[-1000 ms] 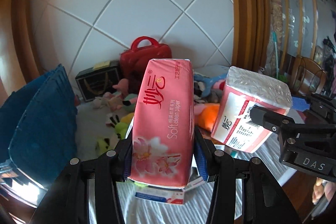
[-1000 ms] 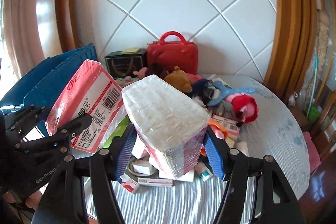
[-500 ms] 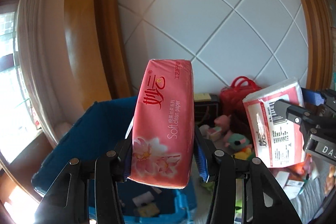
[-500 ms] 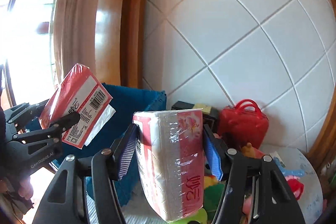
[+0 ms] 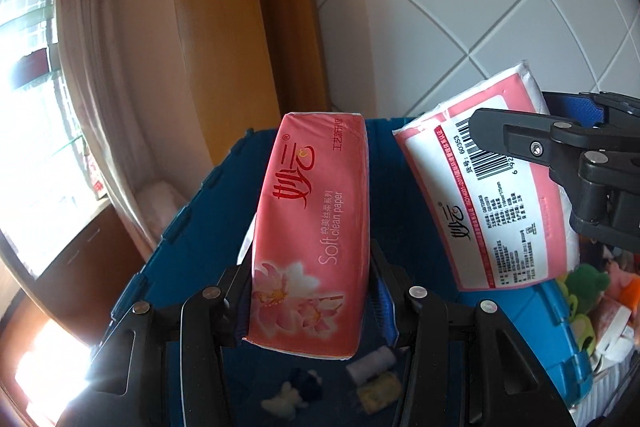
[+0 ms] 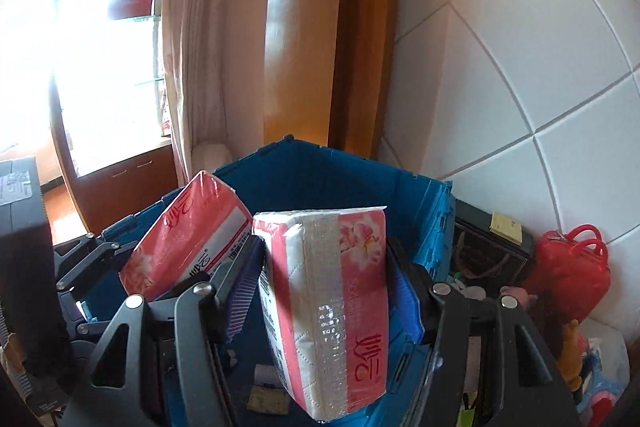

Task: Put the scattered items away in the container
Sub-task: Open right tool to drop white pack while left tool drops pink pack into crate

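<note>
Two soft pink plastic-wrapped tissue packs fill my jaws: my left gripper [image 5: 310, 301] clamps one pack [image 5: 310, 235], my right gripper [image 6: 324, 301] clamps the other [image 6: 326, 303]. Both hang above the open blue plastic crate [image 6: 320, 179]. This looks like the drop-off step; next I should lower them inside the crate and release.

Tissue pack [image 6: 332, 307] in right gripper [image 6: 324, 311] above blue crate [image 6: 320, 171].

Pink tissue pack [image 5: 308, 239] reads "Soft clean paper".
</note>
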{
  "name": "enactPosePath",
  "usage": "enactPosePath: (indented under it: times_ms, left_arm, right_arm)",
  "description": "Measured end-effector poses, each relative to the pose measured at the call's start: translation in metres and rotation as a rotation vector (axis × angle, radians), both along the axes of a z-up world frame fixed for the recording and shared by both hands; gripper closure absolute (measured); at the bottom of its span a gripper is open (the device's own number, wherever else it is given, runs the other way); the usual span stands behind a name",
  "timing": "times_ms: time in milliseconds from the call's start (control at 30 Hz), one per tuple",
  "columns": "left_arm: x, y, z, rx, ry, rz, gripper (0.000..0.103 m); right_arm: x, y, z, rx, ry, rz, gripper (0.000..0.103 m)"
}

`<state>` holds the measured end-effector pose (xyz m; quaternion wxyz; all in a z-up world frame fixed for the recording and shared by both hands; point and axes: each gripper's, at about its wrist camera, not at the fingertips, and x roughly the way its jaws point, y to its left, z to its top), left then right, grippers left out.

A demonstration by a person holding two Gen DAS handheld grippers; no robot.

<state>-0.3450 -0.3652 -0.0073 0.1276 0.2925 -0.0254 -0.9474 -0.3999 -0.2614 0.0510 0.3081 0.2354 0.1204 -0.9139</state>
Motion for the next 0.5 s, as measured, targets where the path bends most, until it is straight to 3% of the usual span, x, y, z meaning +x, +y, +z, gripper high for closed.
enactPosePath:
  times_ms: [233, 333, 433, 500]
  left_arm:
    - [-0.025, -0.017, -0.032, 0.048, -0.096, -0.004, 0.053]
    - [-0.021, -0.016, -0.031, 0.038, -0.064, -0.007, 0.050]
    - [-0.017, -0.011, -0.029, 0.009, -0.034, -0.011, 0.015]
    - [-0.015, -0.007, -0.028, -0.010, -0.015, -0.013, 0.010]
  right_arm:
    - [-0.021, -0.011, -0.036, 0.036, -0.100, -0.024, 0.043]
    - [-0.025, -0.002, -0.045, 0.031, -0.151, -0.029, 0.043]
    - [-0.025, 0.005, -0.049, 0.013, -0.200, -0.021, 0.043]
    - [-0.025, 0.007, -0.054, 0.010, -0.222, -0.018, 0.041]
